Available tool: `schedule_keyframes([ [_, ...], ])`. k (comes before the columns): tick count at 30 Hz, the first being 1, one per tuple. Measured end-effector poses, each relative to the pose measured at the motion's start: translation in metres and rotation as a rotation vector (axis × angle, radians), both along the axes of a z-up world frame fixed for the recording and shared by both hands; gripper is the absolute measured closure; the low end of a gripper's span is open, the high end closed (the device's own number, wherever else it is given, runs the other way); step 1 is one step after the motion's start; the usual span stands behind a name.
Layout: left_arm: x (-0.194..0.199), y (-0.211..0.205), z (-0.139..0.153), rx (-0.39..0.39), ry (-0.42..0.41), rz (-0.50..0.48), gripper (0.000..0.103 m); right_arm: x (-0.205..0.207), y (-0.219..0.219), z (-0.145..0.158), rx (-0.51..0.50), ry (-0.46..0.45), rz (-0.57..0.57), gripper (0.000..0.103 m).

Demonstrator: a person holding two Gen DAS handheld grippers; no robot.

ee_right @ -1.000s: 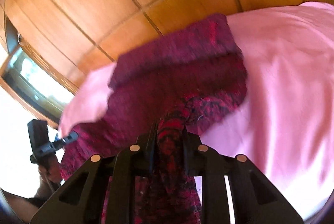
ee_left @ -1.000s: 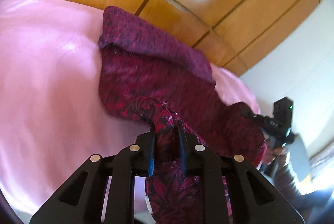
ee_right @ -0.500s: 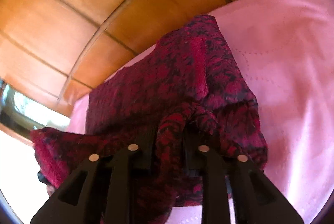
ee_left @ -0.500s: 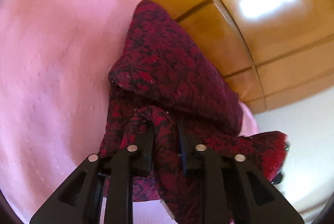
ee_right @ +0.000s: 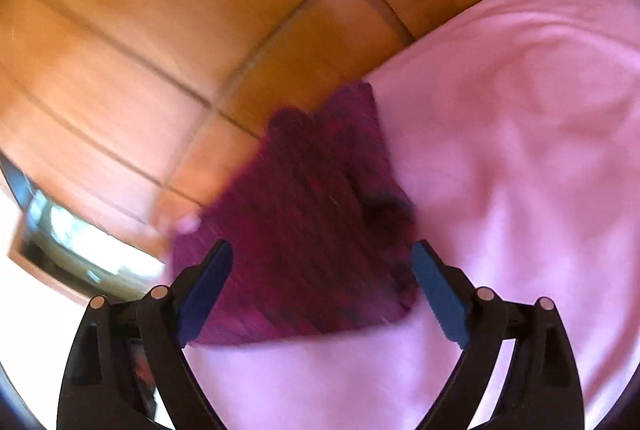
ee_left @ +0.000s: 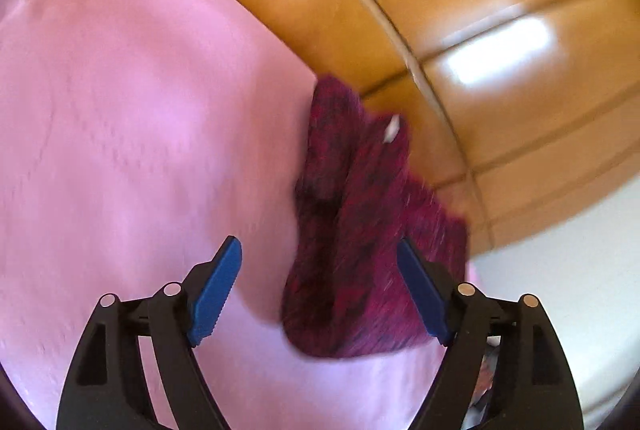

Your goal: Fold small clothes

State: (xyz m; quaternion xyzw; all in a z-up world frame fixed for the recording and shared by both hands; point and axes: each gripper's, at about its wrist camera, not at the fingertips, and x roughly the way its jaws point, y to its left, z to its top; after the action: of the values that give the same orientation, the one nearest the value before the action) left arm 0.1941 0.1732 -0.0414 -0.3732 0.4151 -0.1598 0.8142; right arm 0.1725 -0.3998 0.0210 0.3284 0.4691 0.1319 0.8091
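- Left gripper [ee_left: 320,250]: jaws standing wide apart, having just been opening; the 2 blue pads [ee_left: 218,294] are gripping nothing.
- Dark red patterned garment [ee_left: 360,230] is lying between and beyond the left pads, folded into a loose bundle on the pink sheet [ee_left: 120,109]; the right-hand pad overlaps its edge in view, contact uncertain because of blur.
- Right gripper [ee_right: 322,254]: jaws also wide apart, just been opening; nothing is being clamped.
- Same garment [ee_right: 312,197] is resting on the sheet [ee_right: 520,149] ahead of the right pads, near the sheet's edge.
- Orange tiled floor [ee_right: 160,29] is showing beyond the sheet.
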Motion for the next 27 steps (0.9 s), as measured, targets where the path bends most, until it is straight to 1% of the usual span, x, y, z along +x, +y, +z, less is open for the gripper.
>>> schedule_keyframes([
  [1, -0.001, -0.009, -0.005, 0.009, 0.005, -0.036, 0.024, -0.006, 0.007, -0.004, -0.067, 0.013, 0.037, 0.012],
  [3, -0.003, -0.027, -0.012, 0.022, 0.009, -0.099, 0.024, -0.012, 0.019, -0.011, -0.159, 0.021, 0.071, 0.014],
  [5, -0.002, -0.048, -0.018, 0.050, 0.013, -0.142, 0.024, -0.010, 0.034, -0.018, -0.227, 0.012, 0.100, 0.017],
  [7, 0.003, -0.061, -0.022, 0.071, 0.023, -0.154, 0.026, -0.001, 0.051, -0.027, -0.267, 0.005, 0.126, 0.023],
  [8, 0.004, -0.068, -0.022, 0.110, 0.028, -0.155, 0.032, 0.002, 0.059, -0.030, -0.294, 0.003, 0.137, 0.029],
  [9, 0.002, -0.071, -0.022, 0.144, 0.033, -0.159, 0.048, 0.006, 0.064, -0.034, -0.314, -0.001, 0.149, 0.046],
  [10, 0.001, -0.072, -0.022, 0.170, 0.040, -0.167, 0.063, 0.008, 0.070, -0.035, -0.325, 0.007, 0.165, 0.053],
  [11, 0.000, -0.070, -0.021, 0.186, 0.042, -0.172, 0.066, 0.012, 0.075, -0.040, -0.353, 0.024, 0.163, 0.064],
  [12, -0.004, -0.069, -0.017, 0.192, 0.032, -0.177, 0.071, 0.013, 0.078, -0.041, -0.366, 0.028, 0.167, 0.077],
  [13, -0.014, -0.066, -0.013, 0.201, 0.024, -0.182, 0.075, 0.011, 0.078, -0.039, -0.370, 0.025, 0.173, 0.078],
  [15, -0.021, -0.065, -0.008, 0.218, 0.005, -0.190, 0.077, 0.002, 0.076, -0.036, -0.354, 0.025, 0.181, 0.083],
  [19, -0.029, -0.060, -0.002, 0.206, -0.003, -0.190, 0.079, -0.024, 0.080, -0.025, -0.317, 0.033, 0.202, 0.084],
  [20, -0.028, -0.055, -0.001, 0.197, 0.000, -0.191, 0.079, -0.035, 0.080, -0.023, -0.300, 0.038, 0.208, 0.085],
  [21, -0.035, -0.052, -0.001, 0.192, 0.005, -0.197, 0.079, -0.043, 0.080, -0.022, -0.283, 0.043, 0.211, 0.085],
  [23, -0.038, -0.053, -0.003, 0.186, 0.020, -0.207, 0.079, -0.062, 0.079, -0.019, -0.243, 0.059, 0.215, 0.085],
  [24, -0.048, -0.052, -0.005, 0.177, 0.033, -0.214, 0.079, -0.073, 0.077, -0.018, -0.230, 0.070, 0.221, 0.085],
  [26, -0.062, -0.056, -0.009, 0.161, 0.053, -0.227, 0.079, -0.097, 0.074, -0.017, -0.234, 0.093, 0.242, 0.085],
  [27, -0.076, -0.057, -0.011, 0.163, 0.069, -0.238, 0.079, -0.106, 0.072, -0.017, -0.235, 0.104, 0.247, 0.085],
])
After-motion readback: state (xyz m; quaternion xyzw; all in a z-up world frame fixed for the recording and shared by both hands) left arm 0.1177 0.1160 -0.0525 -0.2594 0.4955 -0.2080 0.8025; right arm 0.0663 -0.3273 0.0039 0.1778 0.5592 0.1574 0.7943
